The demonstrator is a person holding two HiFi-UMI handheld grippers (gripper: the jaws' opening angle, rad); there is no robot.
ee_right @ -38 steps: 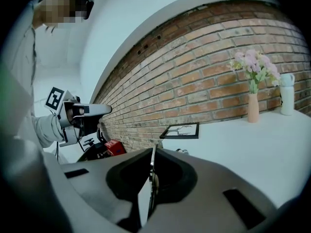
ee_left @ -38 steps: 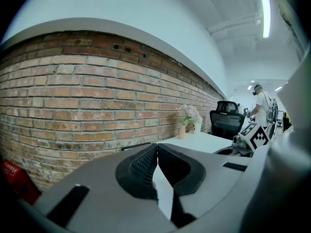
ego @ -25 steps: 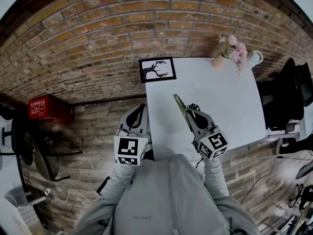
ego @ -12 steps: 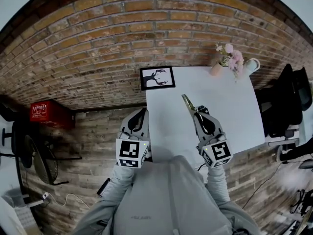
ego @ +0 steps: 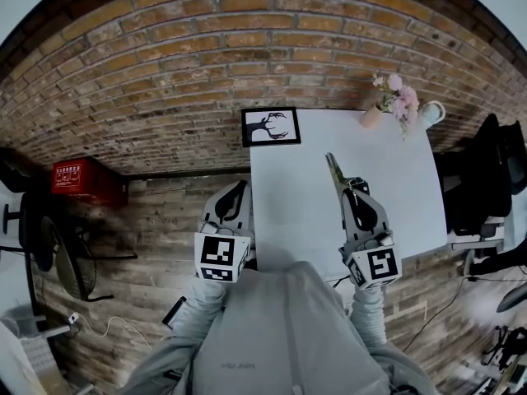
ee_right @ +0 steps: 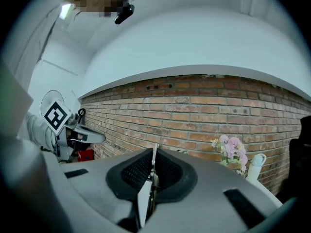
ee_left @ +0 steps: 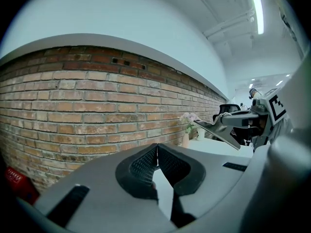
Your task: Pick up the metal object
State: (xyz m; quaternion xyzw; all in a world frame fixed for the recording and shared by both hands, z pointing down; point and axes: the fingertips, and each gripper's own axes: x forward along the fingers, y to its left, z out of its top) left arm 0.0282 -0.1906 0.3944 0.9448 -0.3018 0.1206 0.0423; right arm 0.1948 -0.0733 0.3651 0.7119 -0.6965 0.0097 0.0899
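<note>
A white tabletop [ego: 395, 188] is standing against a brick wall [ego: 206, 48], carrying a framed picture [ego: 271, 127] and pink flowers [ego: 395, 93] at its far corners. The right gripper [ego: 352, 186] is hovering over it, fingers [ee_right: 133, 171] pinching the thin metal object [ego: 336, 169] in the air. The left gripper [ego: 236, 189] is hanging beside the tabletop's left edge, fingers [ee_left: 141, 166] pressed together.
</note>
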